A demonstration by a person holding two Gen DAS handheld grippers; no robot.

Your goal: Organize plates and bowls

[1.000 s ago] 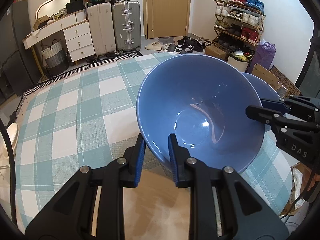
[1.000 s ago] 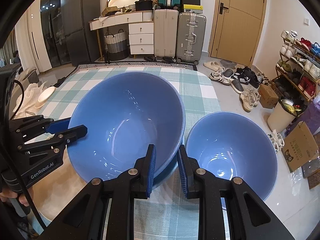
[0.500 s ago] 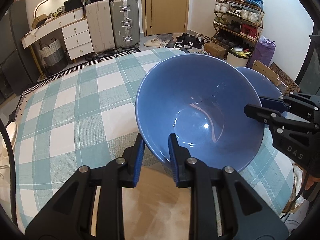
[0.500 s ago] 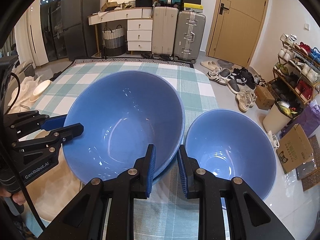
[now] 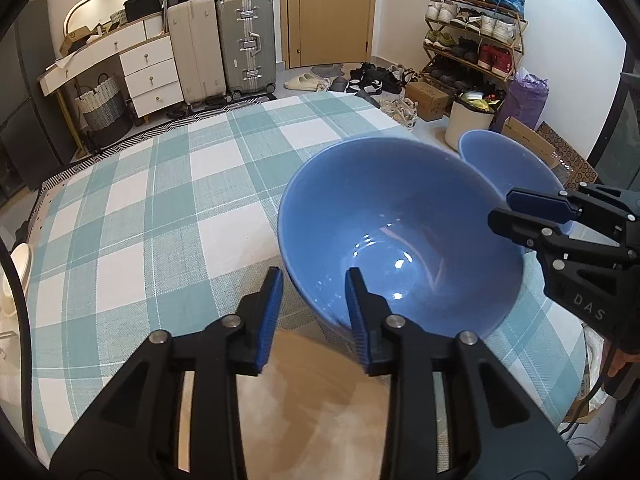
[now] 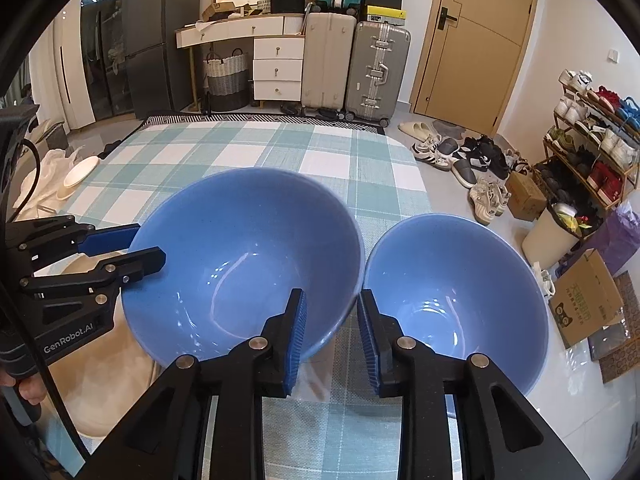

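Note:
A large blue bowl [image 5: 400, 240] [image 6: 240, 256] stands on the checked tablecloth [image 5: 160, 220], its far rim blurred. My left gripper [image 5: 314, 312] [image 6: 132, 248] straddles the bowl's near-left rim. Its jaws are opening, and the outer pad stands clear of the wall. My right gripper [image 6: 332, 332] [image 5: 520, 216] straddles the right rim with one finger inside the bowl. Its jaws are opening too, with a gap at the rim. A smaller blue bowl [image 6: 456, 300] [image 5: 500, 156] stands just right of the large one.
A beige mat [image 5: 304, 400] lies under my grippers at the table's near edge. A white plate [image 6: 80, 172] rests off the table's left side. The right table edge [image 6: 420, 200] runs close behind the small bowl. Suitcases, drawers and shoe racks line the walls.
Both grippers' jaws have widened and let go of the large bowl's rim. The bowl has sunk lower in both views and levelled out. The hands have barely shifted.

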